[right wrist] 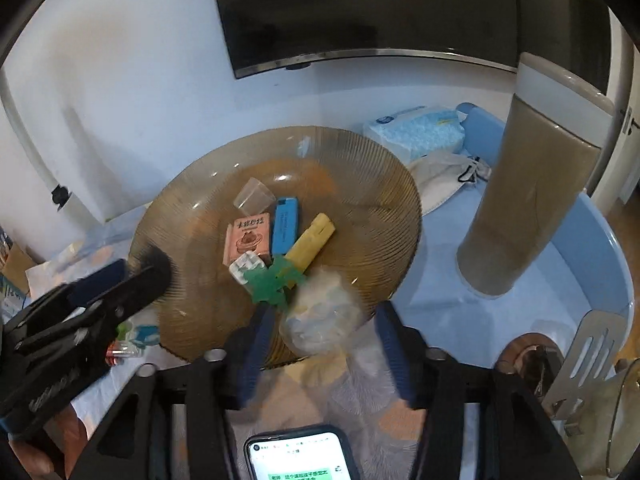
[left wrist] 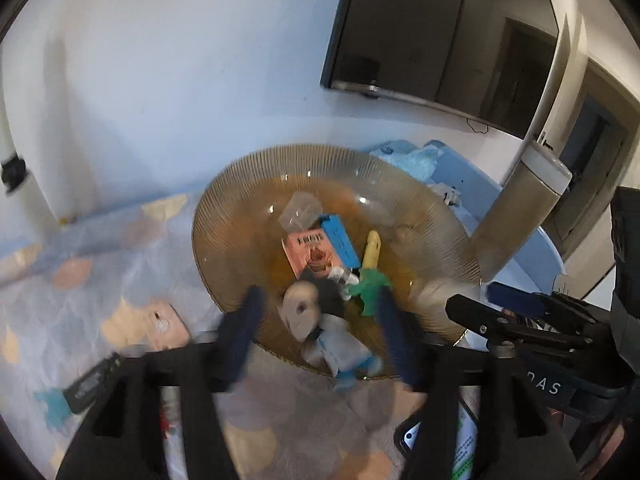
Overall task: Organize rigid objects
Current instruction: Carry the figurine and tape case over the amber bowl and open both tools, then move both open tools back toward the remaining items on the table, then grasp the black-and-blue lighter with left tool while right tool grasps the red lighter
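An amber ribbed glass plate holds a pink box, a blue lighter, a yellow clip, a green piece, a clear cup and a tape roll. A blurred whitish wad is over the plate's near edge. My left gripper is open over the near rim. My right gripper is open around the wad, not touching it.
A tall beige cylinder stands on a blue tray at the right, with a tissue pack and a mask. A phone lies at the near edge. A black stick lies left on the patterned cloth.
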